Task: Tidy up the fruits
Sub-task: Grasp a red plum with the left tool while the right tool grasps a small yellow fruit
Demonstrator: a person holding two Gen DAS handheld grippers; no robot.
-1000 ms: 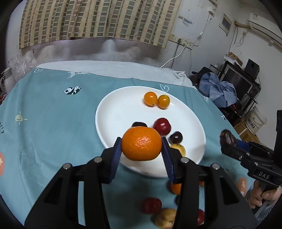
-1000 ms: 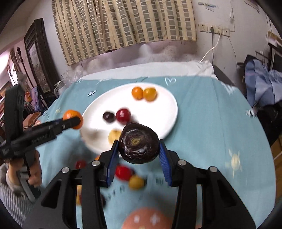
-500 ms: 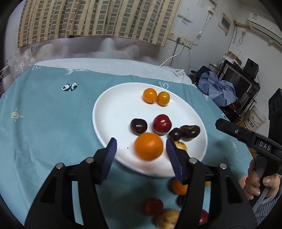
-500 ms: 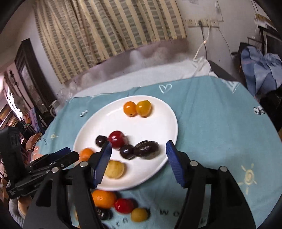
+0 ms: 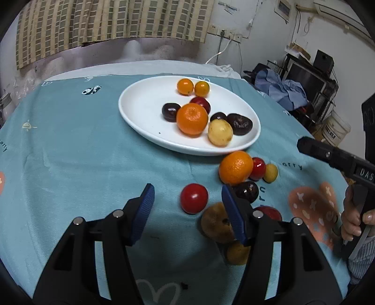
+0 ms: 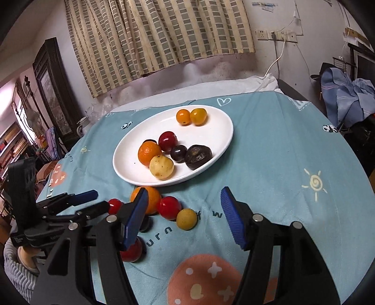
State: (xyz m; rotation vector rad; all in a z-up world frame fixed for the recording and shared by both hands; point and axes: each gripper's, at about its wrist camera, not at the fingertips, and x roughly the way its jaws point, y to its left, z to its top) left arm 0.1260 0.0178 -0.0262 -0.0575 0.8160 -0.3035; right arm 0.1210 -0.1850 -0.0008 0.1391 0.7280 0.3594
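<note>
A checked curtain (image 6: 159, 35) hangs on the white wall (image 6: 276, 14), with a dark wooden cabinet (image 6: 54, 89) at the left.

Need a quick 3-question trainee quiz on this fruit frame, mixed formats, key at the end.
1. True or false: the left gripper is clamped on an orange.
2. How many fruits lie on the plate? A) five B) seven C) nine
3. Fill in: the pale yellow fruit on the plate touches the ____ beside it.

Key:
1. False. Its jaws stand open with nothing between the pads; a red fruit lies on the cloth ahead of them.
2. B. Two small orange ones, a red one, two dark round ones, the orange, the pale yellow one and a wrinkled dark one make it seven or more; count eight if you see both dark round ones.
3. orange
</note>
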